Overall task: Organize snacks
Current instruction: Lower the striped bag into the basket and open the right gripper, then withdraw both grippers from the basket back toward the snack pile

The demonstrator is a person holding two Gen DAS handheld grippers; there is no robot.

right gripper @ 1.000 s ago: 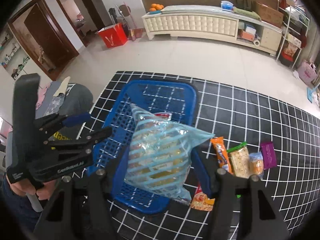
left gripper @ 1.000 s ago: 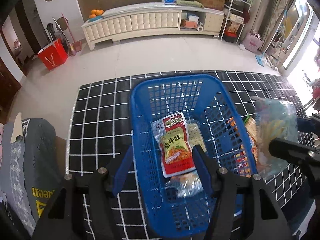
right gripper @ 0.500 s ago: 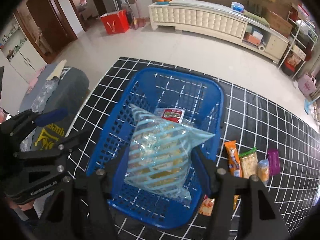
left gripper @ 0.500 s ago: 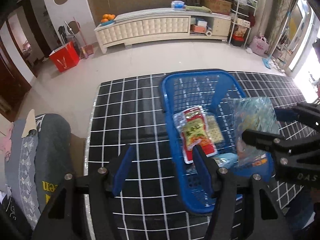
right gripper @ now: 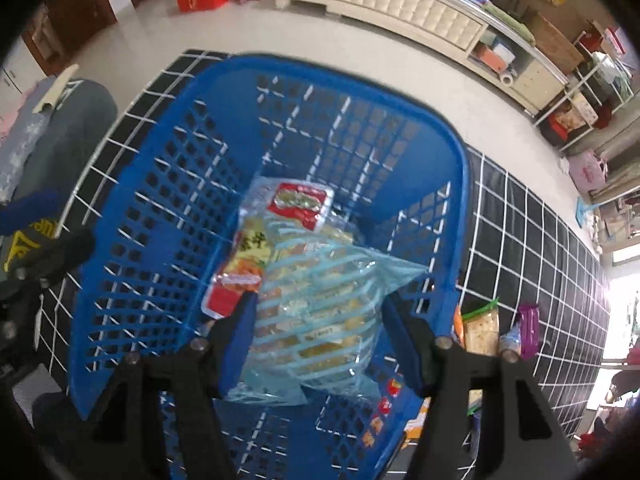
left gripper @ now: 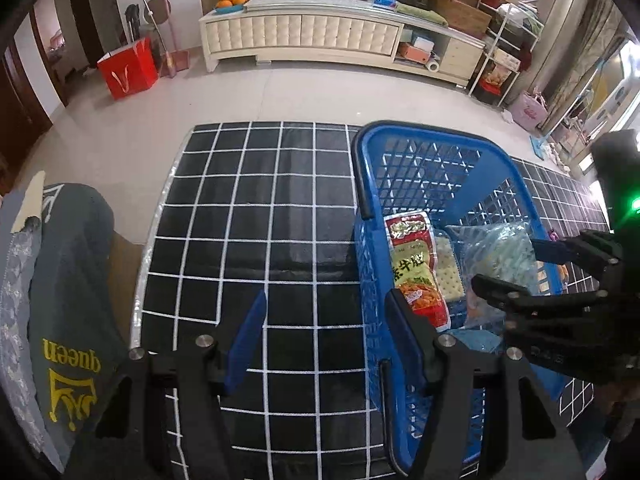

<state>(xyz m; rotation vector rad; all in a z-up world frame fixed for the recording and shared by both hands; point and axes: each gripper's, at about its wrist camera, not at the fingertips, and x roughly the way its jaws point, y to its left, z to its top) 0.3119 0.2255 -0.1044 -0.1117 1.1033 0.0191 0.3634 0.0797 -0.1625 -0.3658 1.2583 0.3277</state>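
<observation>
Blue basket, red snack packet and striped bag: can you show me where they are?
blue basket [right gripper: 168, 184]: right wrist view, left mesh wall.
red snack packet [left gripper: 416, 272]: left wrist view, middle of its front.
striped bag [right gripper: 320, 304]: right wrist view, middle of bag.

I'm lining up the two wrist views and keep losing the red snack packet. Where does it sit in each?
Left wrist view: the red snack packet lies right of centre, inside the blue basket beside its left wall.
Right wrist view: the same packet lies near centre, partly under the striped bag between the right gripper's fingers.
Shared landmark: the red paper bag by the far wall.
</observation>
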